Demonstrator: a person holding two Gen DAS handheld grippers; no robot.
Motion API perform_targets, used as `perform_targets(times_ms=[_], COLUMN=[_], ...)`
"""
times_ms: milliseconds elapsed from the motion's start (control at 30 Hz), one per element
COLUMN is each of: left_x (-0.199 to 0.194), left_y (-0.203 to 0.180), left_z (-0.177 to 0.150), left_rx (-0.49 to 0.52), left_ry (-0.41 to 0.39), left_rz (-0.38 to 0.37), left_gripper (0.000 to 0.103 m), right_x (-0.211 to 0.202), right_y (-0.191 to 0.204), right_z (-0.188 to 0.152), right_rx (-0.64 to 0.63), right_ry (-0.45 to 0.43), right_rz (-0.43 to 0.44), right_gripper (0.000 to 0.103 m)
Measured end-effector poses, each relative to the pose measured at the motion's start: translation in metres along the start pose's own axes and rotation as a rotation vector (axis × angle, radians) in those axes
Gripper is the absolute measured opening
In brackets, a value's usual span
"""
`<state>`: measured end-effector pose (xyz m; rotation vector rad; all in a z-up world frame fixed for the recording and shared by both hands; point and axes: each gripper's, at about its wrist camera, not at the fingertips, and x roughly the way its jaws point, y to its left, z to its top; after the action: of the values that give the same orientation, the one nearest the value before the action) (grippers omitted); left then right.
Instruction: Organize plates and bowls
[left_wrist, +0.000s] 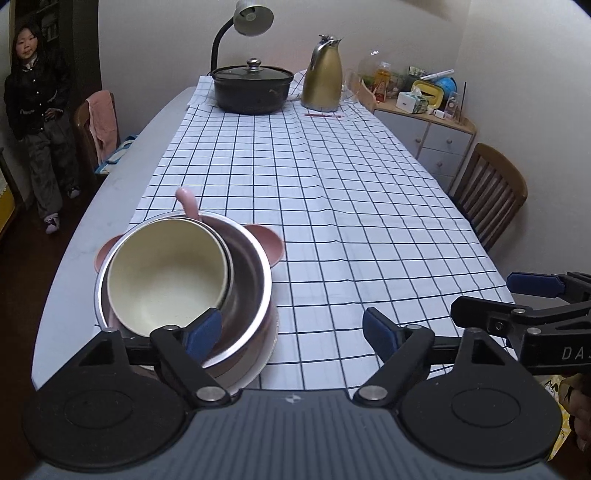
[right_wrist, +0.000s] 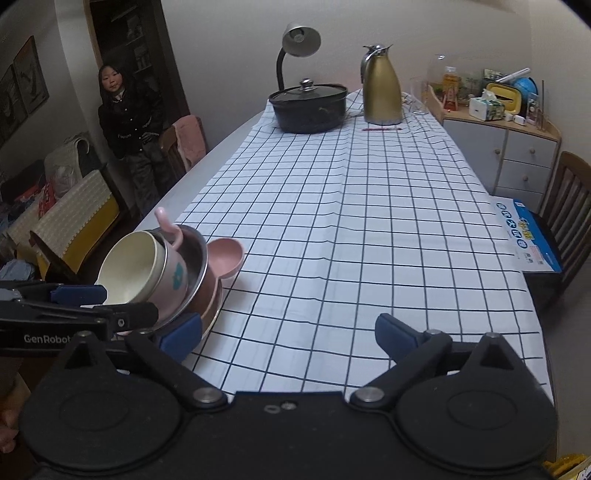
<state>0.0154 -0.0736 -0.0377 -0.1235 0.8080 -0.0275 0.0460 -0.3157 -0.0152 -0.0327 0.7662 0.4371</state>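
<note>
Two views cover one stack of dishes at the near left corner of the table (left_wrist: 110, 206), where the checked cloth (left_wrist: 332, 206) ends. From the left wrist, you look down into the cream-lined cup (left_wrist: 166, 273), which lies tilted inside the steel bowl (left_wrist: 255, 280), with the pink eared bowl (left_wrist: 271, 240) under it and a pale plate (left_wrist: 266, 358) at the bottom. The right wrist view shows the cup's outside, its blue flower print and pink handle (right_wrist: 168, 225), which the other view barely gives.

The left gripper (left_wrist: 291, 332) stands wide, its left finger pad (left_wrist: 203, 332) just in front of the steel bowl's near rim; whether it touches, I cannot tell. The right gripper (right_wrist: 288, 332) is also wide, holding nothing, over bare cloth just right of the stack.

At the far end sit a black lidded pot (right_wrist: 308, 107), a gold jug (right_wrist: 382, 88) and a lamp (right_wrist: 299, 40).
</note>
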Motion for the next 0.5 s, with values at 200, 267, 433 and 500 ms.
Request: perform_targets(times_ms=[200, 267, 433, 500], left_x=[-0.003, -0.002, 0.003, 0.005], left_y=[-0.02, -0.031, -0.051, -0.059], left_z=[-0.003, -0.005, -0.01, -0.012], left_rx=[0.033, 0.046, 0.074, 0.093], left_ry=[-0.021, -0.021, -0.001, 0.004], left_rz=[-0.038, -0.052, -0.084, -0.093], left_gripper=[0.1, 0.1, 0.1, 0.1], right_x=[-0.015, -0.02, -0.03, -0.035], right_y=[-0.011, -0.019, -0.041, -0.047], right_z=[-0.007, -0.012, -0.028, -0.034], right_rx=[0.019, 0.045, 0.111, 0.12], right_ry=[-0.028, -0.029, -0.025, -0.031], right_rz=[-0.033, -0.048, -0.107, -0.128], right_gripper=[0.103, 0.103, 0.103, 0.103])
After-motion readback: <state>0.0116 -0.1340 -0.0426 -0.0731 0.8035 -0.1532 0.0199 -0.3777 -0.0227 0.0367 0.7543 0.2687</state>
